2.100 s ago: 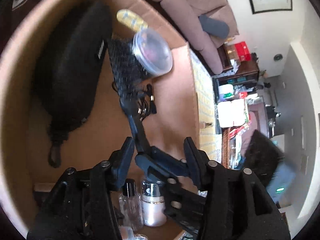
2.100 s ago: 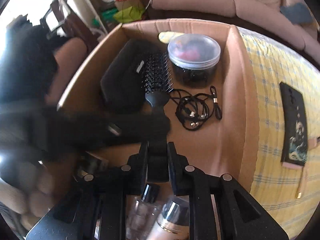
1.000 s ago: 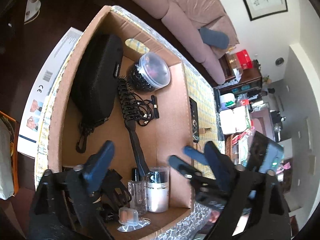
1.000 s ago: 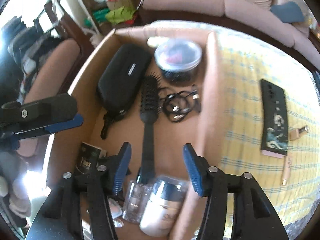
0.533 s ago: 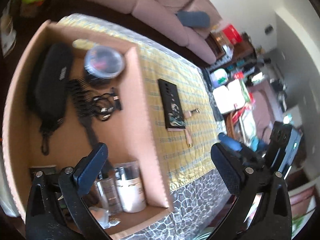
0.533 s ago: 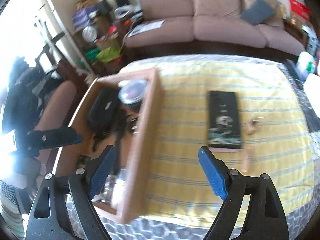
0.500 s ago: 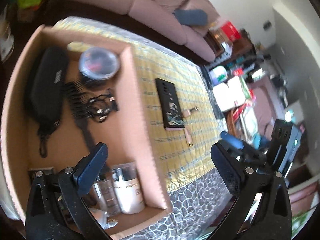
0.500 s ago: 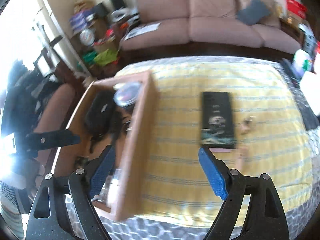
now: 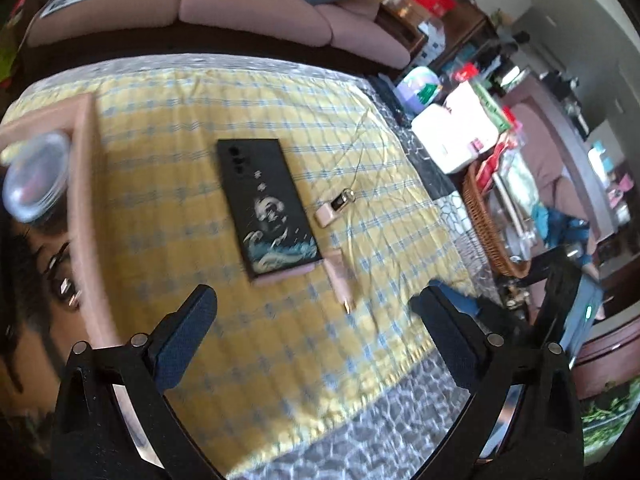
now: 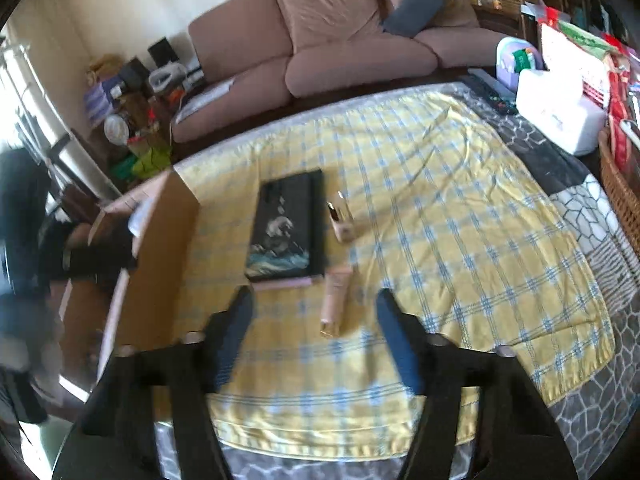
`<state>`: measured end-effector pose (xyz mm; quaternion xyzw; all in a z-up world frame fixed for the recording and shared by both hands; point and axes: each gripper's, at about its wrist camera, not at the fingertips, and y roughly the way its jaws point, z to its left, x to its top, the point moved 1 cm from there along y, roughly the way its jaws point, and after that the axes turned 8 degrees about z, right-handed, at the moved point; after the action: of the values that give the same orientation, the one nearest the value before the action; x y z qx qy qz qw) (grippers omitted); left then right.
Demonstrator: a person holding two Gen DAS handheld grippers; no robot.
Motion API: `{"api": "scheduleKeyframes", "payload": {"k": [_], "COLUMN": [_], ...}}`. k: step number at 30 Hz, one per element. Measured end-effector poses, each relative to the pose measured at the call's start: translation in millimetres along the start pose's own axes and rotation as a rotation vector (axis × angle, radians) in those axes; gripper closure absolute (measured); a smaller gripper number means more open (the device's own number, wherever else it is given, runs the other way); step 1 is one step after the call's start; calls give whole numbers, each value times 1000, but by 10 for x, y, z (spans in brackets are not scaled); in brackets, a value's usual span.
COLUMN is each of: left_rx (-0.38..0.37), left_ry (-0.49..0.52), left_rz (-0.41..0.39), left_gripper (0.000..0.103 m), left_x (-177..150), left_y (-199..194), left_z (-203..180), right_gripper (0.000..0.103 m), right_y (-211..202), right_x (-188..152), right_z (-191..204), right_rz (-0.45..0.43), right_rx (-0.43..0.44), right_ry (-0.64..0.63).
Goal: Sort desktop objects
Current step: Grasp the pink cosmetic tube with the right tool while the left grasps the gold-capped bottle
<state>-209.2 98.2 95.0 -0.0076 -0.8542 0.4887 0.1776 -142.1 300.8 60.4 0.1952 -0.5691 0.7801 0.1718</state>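
A black phone [image 9: 268,208] with wave art lies flat on the yellow checked cloth [image 9: 168,184]. A pink tube [image 9: 339,280] and a small pink clasp piece [image 9: 334,208] lie just right of it. My left gripper [image 9: 316,304] hangs wide open over the cloth, short of the phone, with nothing in it. My right gripper [image 10: 314,302] is also open and its jaws are closing. The pink tube [image 10: 335,300] shows in the gap but lies on the cloth beyond, untouched. The phone [image 10: 286,226] is just ahead, and the cardboard box [image 10: 160,248] stands to its left.
The box wall [image 9: 82,216] and a clear lidded tub [image 9: 34,176] inside it sit at the left edge. A white case [image 10: 556,116], a remote [image 10: 490,92] and a wicker basket [image 9: 488,216] crowd the right side. A sofa [image 10: 340,40] stands behind the table.
The right gripper let go of the hairbrush in the box. Both grippers swung right, out over the yellow cloth. The right jaws stand narrower than half a second ago.
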Motion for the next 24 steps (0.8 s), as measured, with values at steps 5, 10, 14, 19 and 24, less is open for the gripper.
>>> {"api": "scheduleKeyframes", "payload": {"k": [5,10,14,19,24], "left_rx": [86,184,201,235,250], "left_ry": [81,172,210,270,295], "left_rz": [31,73,66,56,81], "left_gripper": [20,28,28,31,52], "left_x": [267,436,552,669,752], "left_y": [504,994,1196,1389,1589], "left_z": [-207,-339,-412,-539,-601], "right_gripper": [72,73,72,71,70], "right_y": [415,686,812,894,919], "right_x": [-101,-138,-181,-195,-164], "right_z": [-46,-116,-165,-133,-113], "right_rz": [69,93,102,99,89], "right_rx": [-27,-32,-11,-7,-7], "right_ry": [-65,-90,-81,-78,-76]}}
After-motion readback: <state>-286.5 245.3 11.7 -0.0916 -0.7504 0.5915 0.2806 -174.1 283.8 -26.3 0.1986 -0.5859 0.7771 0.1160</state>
